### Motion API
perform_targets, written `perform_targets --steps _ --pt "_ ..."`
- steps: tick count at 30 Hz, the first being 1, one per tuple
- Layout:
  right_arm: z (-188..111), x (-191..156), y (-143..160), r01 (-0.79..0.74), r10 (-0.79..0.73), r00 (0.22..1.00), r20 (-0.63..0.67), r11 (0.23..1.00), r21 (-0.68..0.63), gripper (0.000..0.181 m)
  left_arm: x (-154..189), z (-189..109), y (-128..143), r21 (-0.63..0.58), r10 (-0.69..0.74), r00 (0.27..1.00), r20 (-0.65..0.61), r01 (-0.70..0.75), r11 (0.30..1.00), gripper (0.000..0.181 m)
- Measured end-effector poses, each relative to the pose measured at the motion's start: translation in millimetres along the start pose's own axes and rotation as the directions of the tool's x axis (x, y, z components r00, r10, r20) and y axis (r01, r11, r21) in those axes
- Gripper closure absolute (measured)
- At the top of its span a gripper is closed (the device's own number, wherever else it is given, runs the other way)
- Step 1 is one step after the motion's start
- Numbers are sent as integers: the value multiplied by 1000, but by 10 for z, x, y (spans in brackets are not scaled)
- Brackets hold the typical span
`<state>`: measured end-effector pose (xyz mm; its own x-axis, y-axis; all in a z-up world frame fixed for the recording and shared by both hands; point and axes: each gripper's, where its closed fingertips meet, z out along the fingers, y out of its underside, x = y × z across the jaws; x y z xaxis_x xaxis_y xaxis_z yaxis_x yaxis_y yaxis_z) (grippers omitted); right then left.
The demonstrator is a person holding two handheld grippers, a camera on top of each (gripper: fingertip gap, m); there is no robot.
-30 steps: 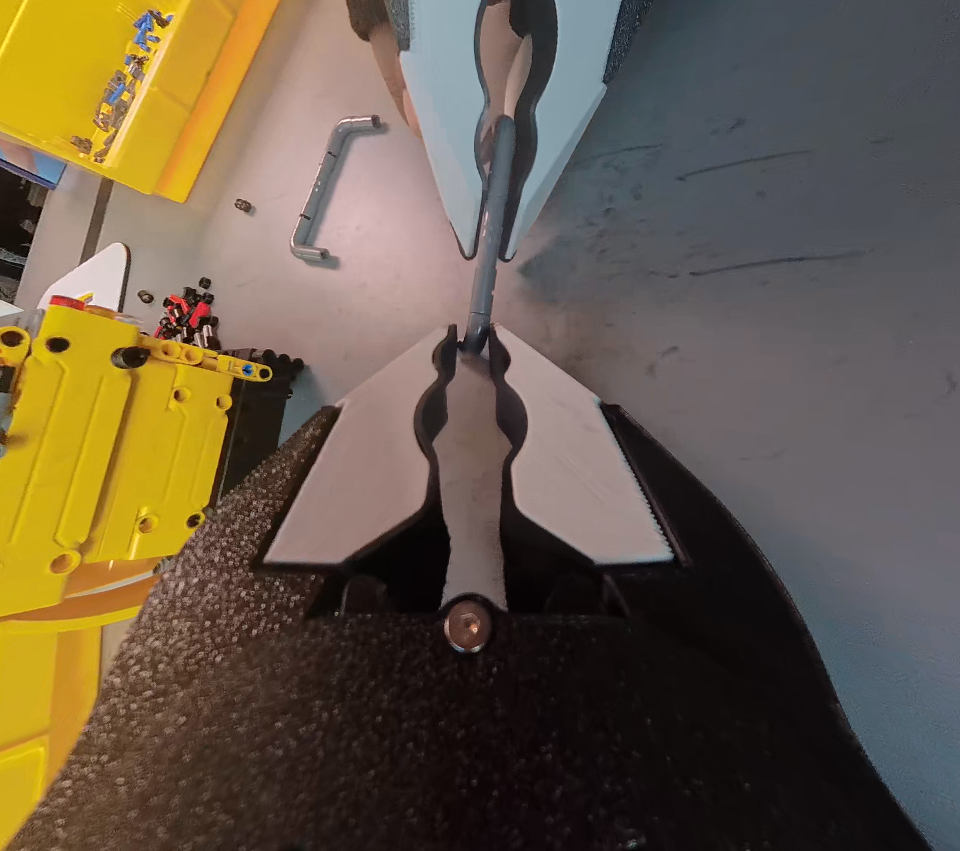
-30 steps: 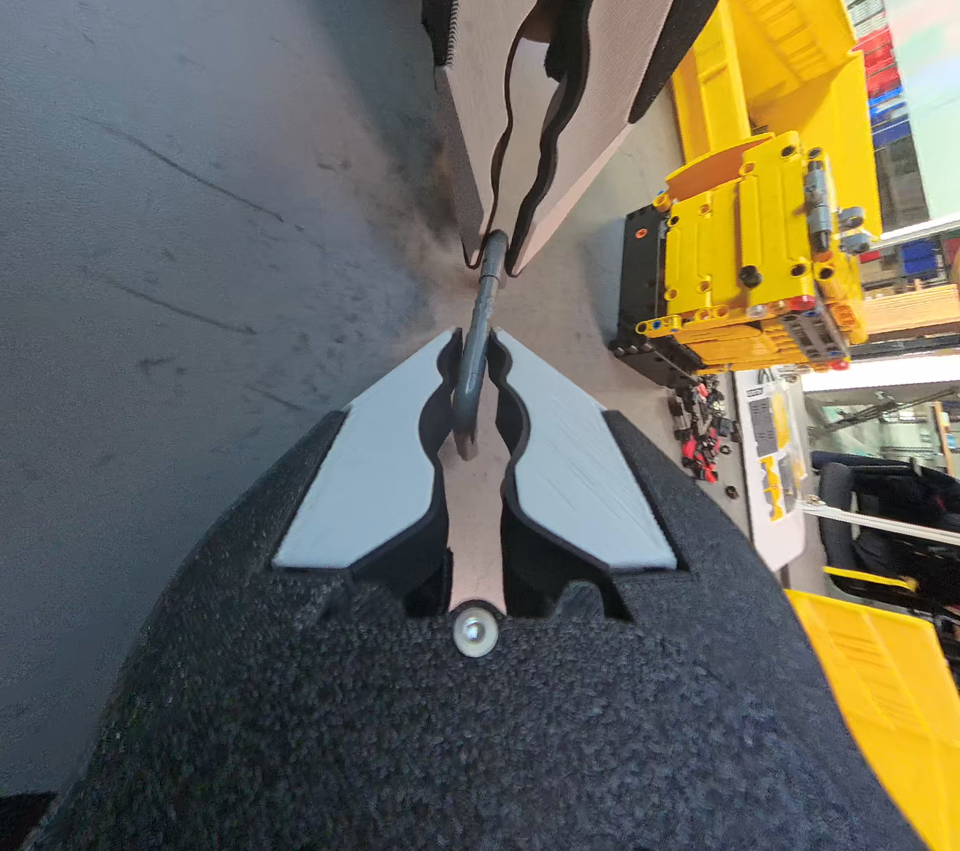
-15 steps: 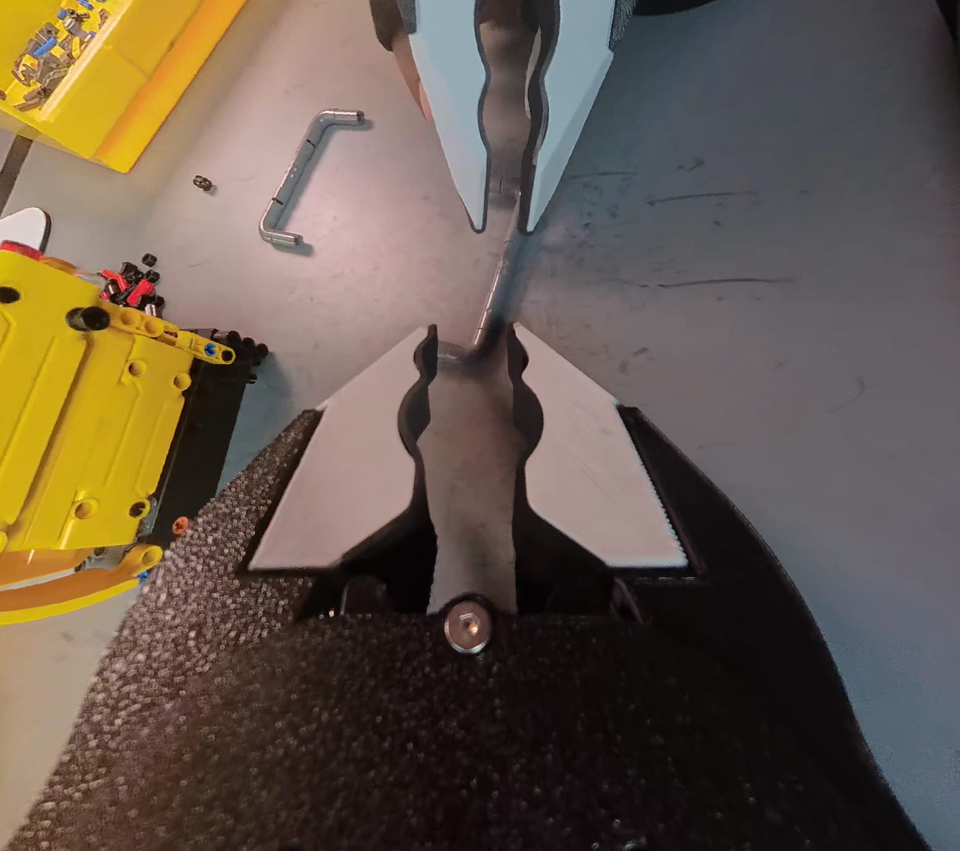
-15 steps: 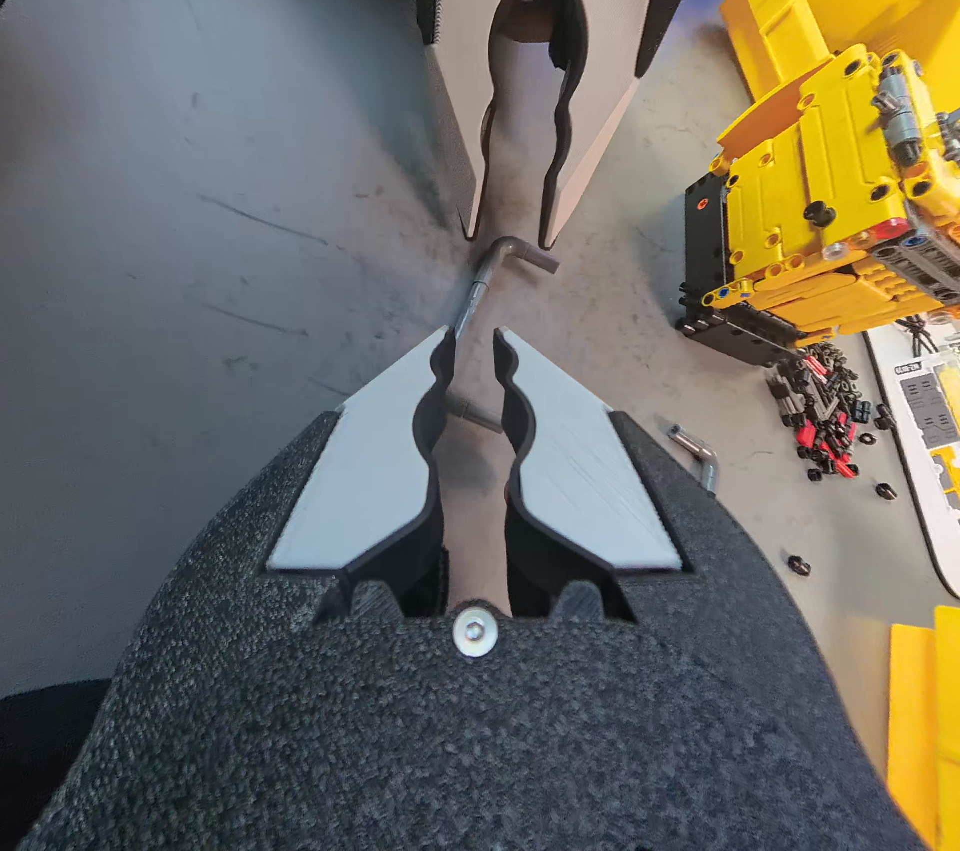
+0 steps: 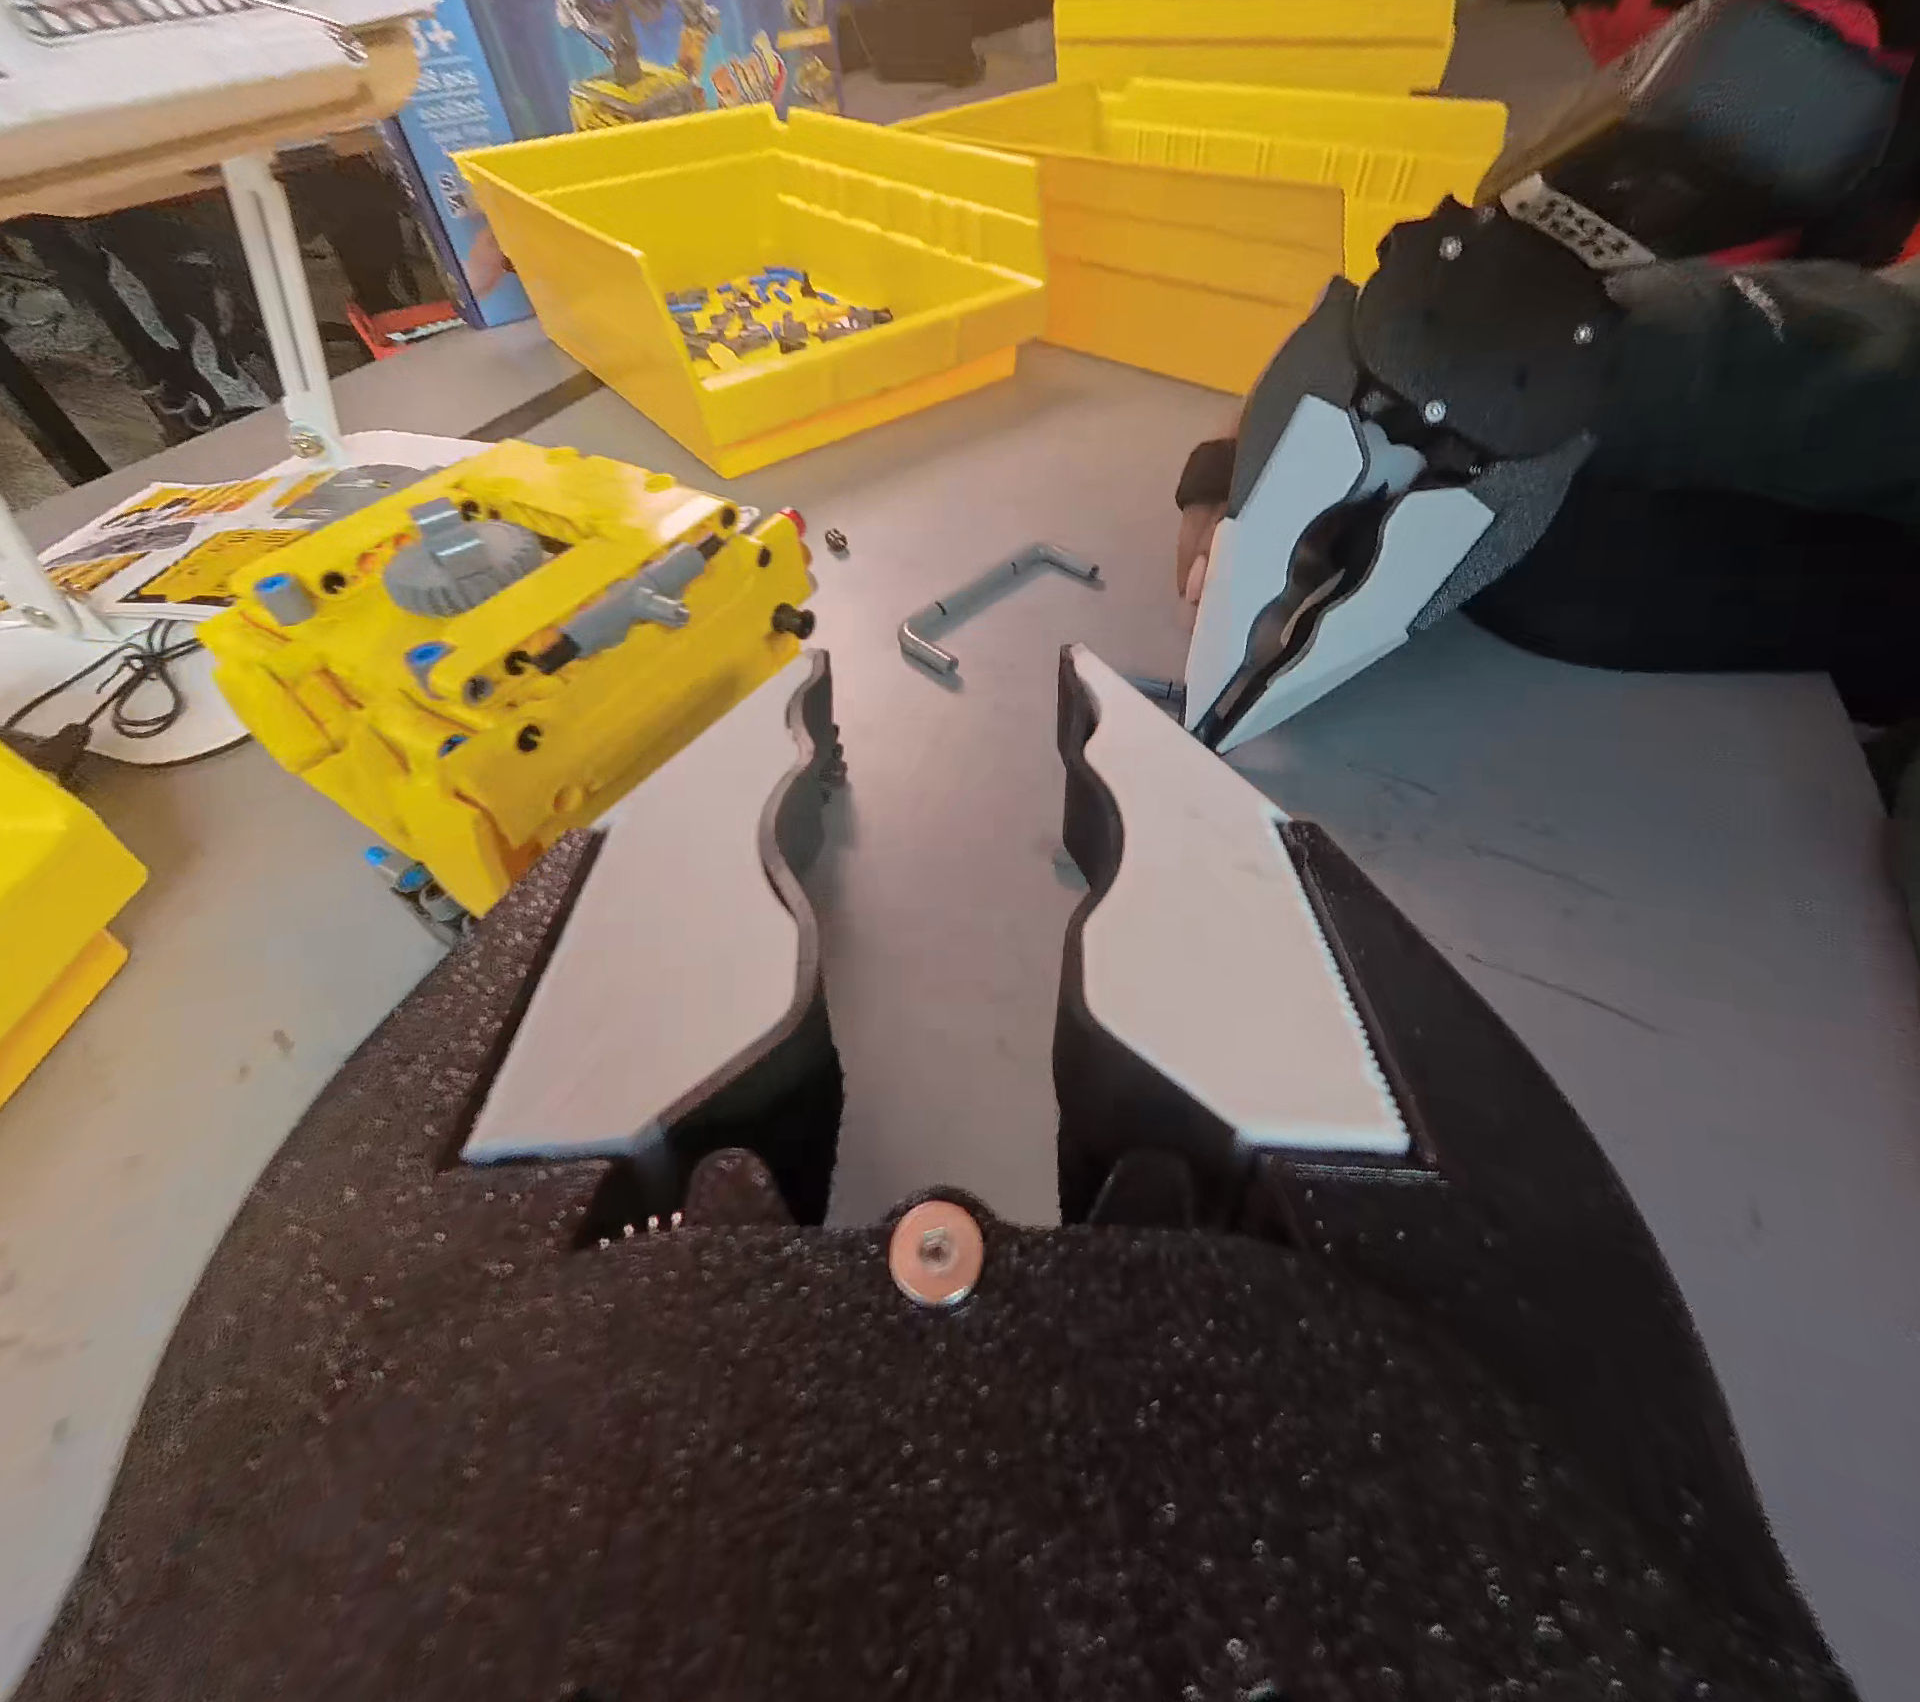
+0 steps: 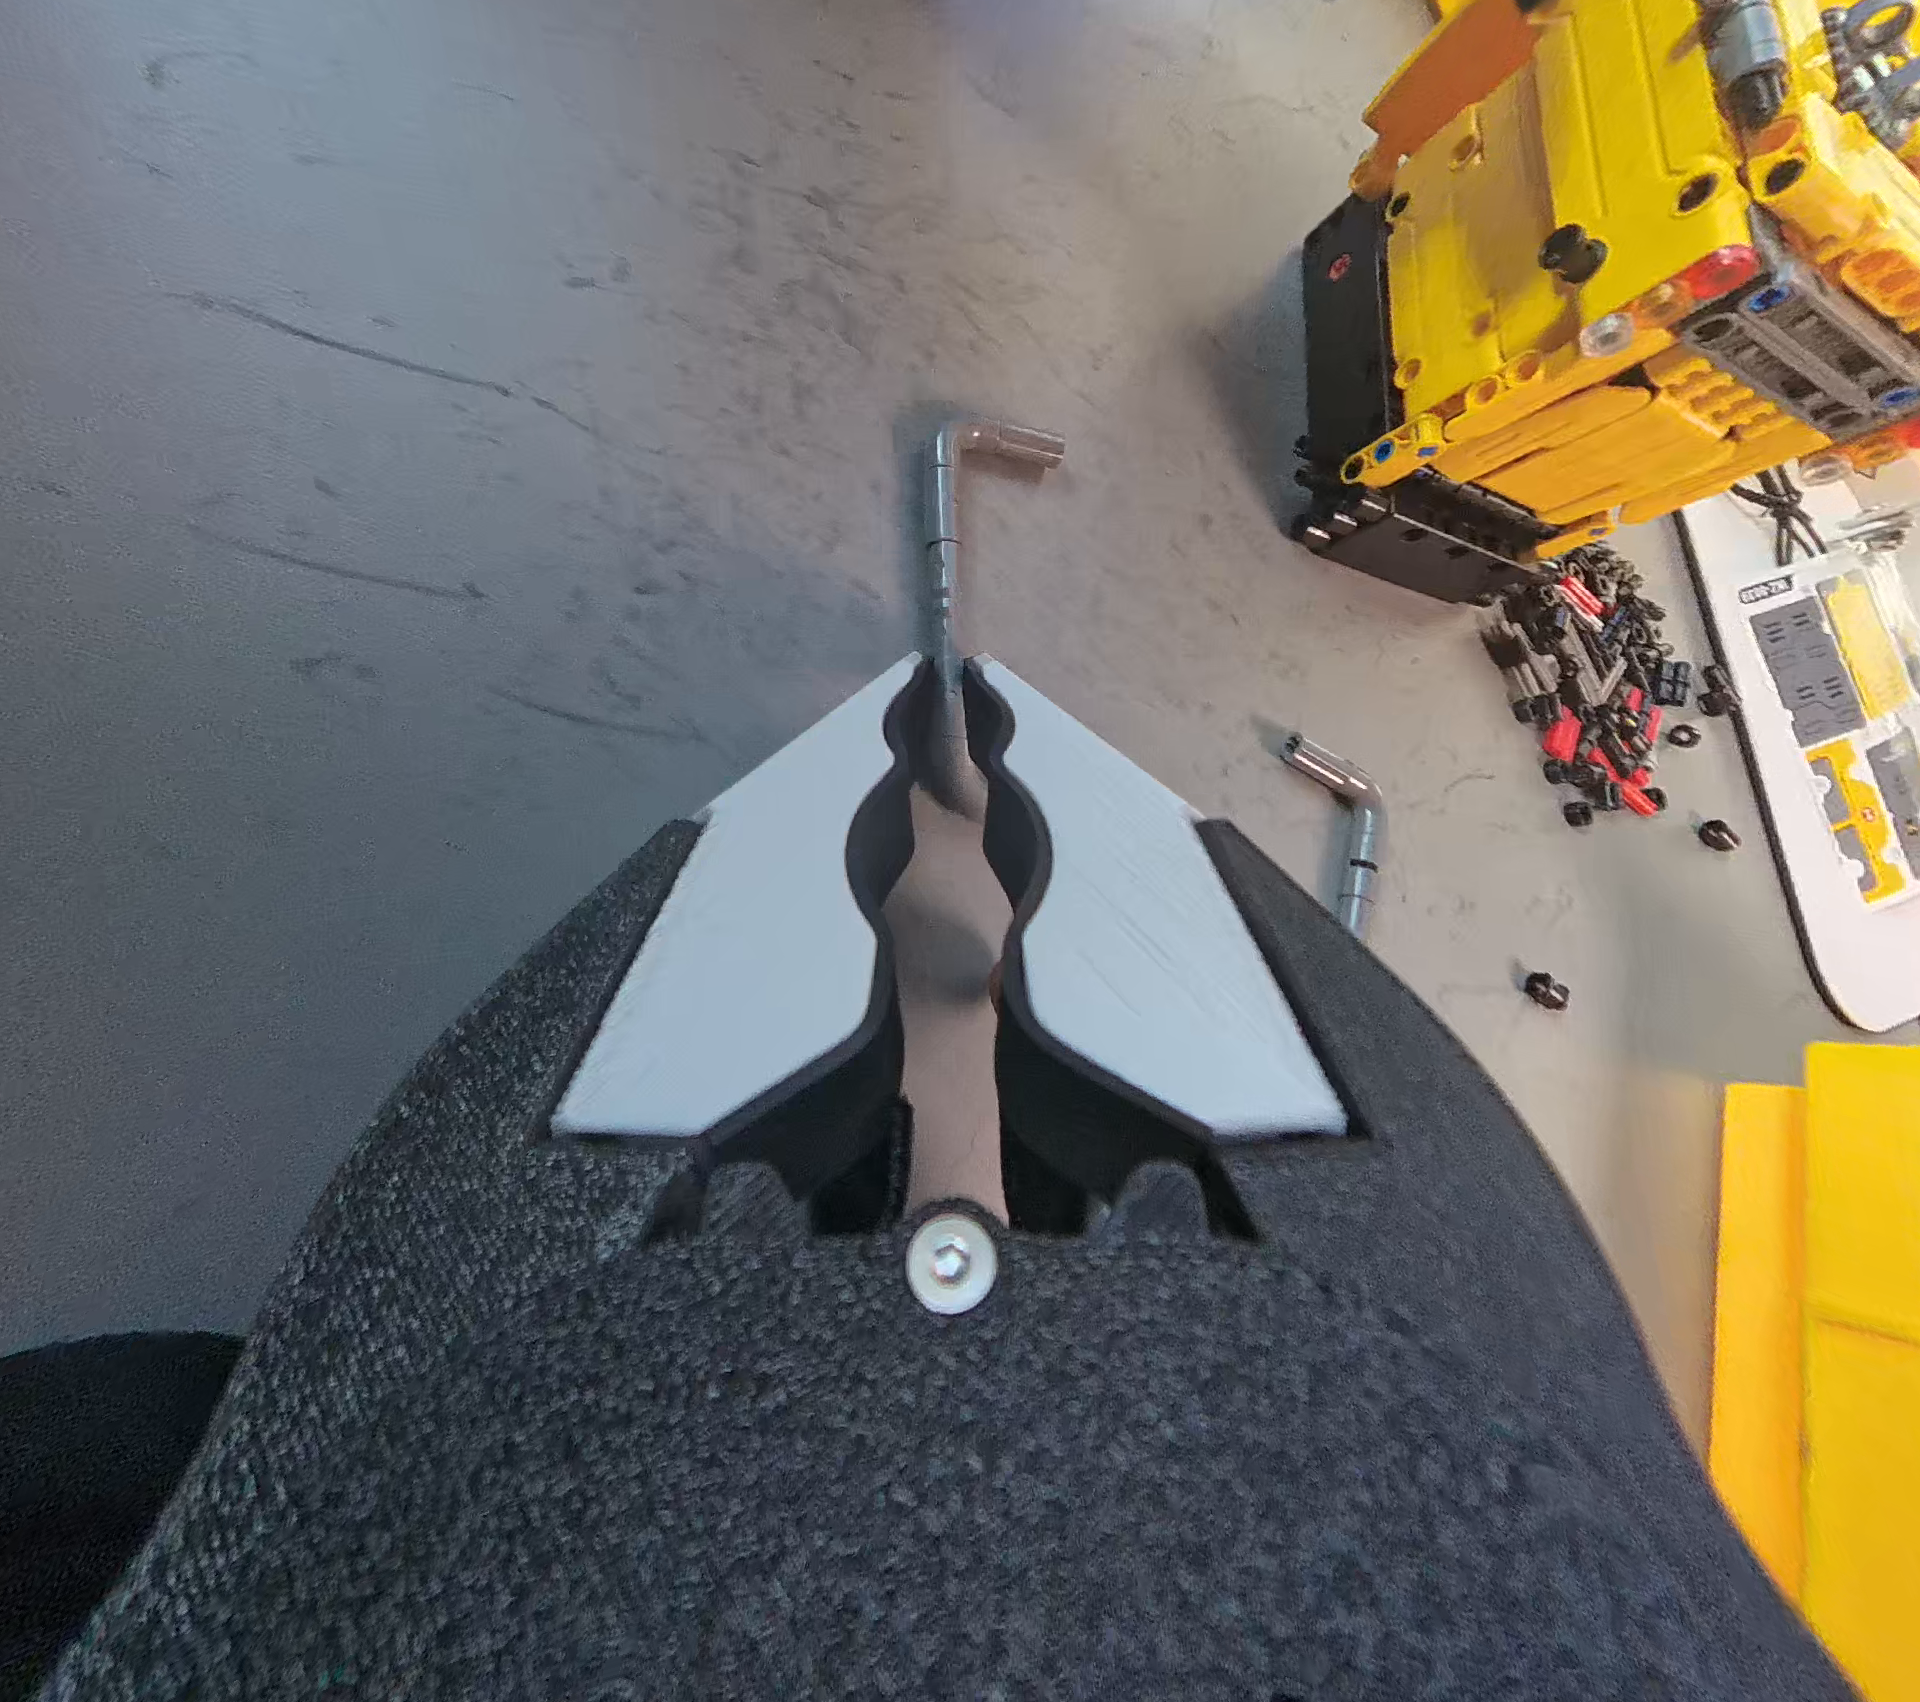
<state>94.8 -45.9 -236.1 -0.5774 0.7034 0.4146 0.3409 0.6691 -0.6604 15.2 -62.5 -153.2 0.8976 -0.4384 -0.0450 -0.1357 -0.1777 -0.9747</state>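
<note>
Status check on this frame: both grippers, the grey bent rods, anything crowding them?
Left gripper open, empty. Right gripper shut on grey bent rod. Second bent rod loose on table; yellow brick model close beside left gripper.

The scuffed grey tabletop (image 6: 416,302) is lying bare to the left of the right tool (image 6: 943,663), which is gripping a bent grey metal rod (image 6: 940,530). On its right, a yellow brick-built block model (image 6: 1621,218), a heap of small black and red pins (image 6: 1590,655) and a second bent grey rod (image 6: 1351,821) are crowding the way. Ahead of the gaping left tool (image 5: 943,686), open yellow plastic bins (image 5: 769,281) are walling off the far side
</note>
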Motion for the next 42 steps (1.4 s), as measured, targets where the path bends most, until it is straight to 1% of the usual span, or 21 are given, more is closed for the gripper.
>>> perform_targets --steps 3,5,12,18,21,24,26,27,30,32,34,36,37,38,41,42 --pt "-13 59 53 -18 17 1000 -22 1000 -18 176 -138 -92 -118 80 -55 997 52 51 996 141" --pt "-15 77 68 -23 23 999 -30 999 -22 176 -202 -136 -158 108 -72 994 79 64 992 142" --pt "-12 104 58 -35 34 998 -47 999 -22 173 -272 -141 -130 89 -53 989 141 41 995 141" --pt "-26 214 -21 -120 123 989 -85 992 35 166 -422 -190 -107 75 -44 972 229 27 997 140" --pt "-68 396 -175 -211 229 966 -122 967 144 163 -536 -230 -89 68 -50 957 285 31 997 138" --pt "-102 713 -315 -248 291 936 -197 944 217 149 -627 -256 -73 68 -59 945 322 39 997 137" --pt "-93 931 -387 -247 302 924 -235 940 236 132 -677 -248 -28 51 -62 939 339 48 998 136" --pt "-72 1029 -428 -256 314 921 -232 935 246 124 -704 -239 7 36 -63 935 348 54 998 135" --pt "75 1302 -546 -318 364 916 -172 916 245 86 -747 -194 124 -9 -73 934 350 81 997 131" --pt "226 1467 -600 -345 378 918 -117 910 231 70 -760 -172 168 -29 -79 934 348 95 995 130" --pt "415 1580 -596 -355 373 927 -52 912 204 58 -756 -160 174 -36 -74 937 341 92 995 131" --pt "588 1610 -588 -380 380 924 36 906 187 58 -749 -154 179 -40 -71 939 335 89 995 132" --pt "649 1564 -600 -389 379 921 90 903 181 69 -750 -156 178 -40 -67 939 337 86 995 133" --pt "679 1559 -624 -406 394 914 99 894 191 68 -762 -166 179 -42 -62 937 345 81 996 132" --pt "621 1465 -661 -391 392 919 28 903 180 72 -828 -240 223 -71 -38 930 365 68 995 142" --pt "561 1394 -686 -387 391 920 13 904 180 75 -816 -255 268 -97 -40 940 338 77 992 142"
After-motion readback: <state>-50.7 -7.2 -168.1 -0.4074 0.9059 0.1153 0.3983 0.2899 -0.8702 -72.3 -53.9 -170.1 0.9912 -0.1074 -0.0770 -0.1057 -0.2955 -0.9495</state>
